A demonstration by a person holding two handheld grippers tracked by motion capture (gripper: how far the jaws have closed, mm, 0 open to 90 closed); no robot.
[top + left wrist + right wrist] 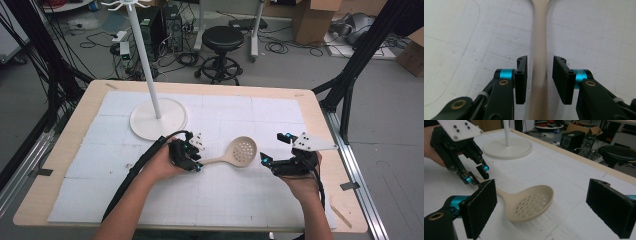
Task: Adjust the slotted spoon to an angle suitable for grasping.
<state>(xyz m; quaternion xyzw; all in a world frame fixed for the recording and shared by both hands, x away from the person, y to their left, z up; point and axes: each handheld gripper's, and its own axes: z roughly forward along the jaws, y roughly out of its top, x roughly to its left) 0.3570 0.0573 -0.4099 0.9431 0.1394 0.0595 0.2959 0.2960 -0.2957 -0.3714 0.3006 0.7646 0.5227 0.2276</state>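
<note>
Left tool [539,75] straddles slotted spoon [539,50] handle, pads clear; right tool [541,212] agape.

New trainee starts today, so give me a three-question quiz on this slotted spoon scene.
1. True or false: the left tongs pinch the slotted spoon handle.
2. What stands on the round white base?
3. The right tongs are: A) open, B) shut on the spoon bowl, C) shut on nothing.

Key:
1. False: the handle lies between the pads with a gap on each side.
2. A white pole.
3. A
</note>
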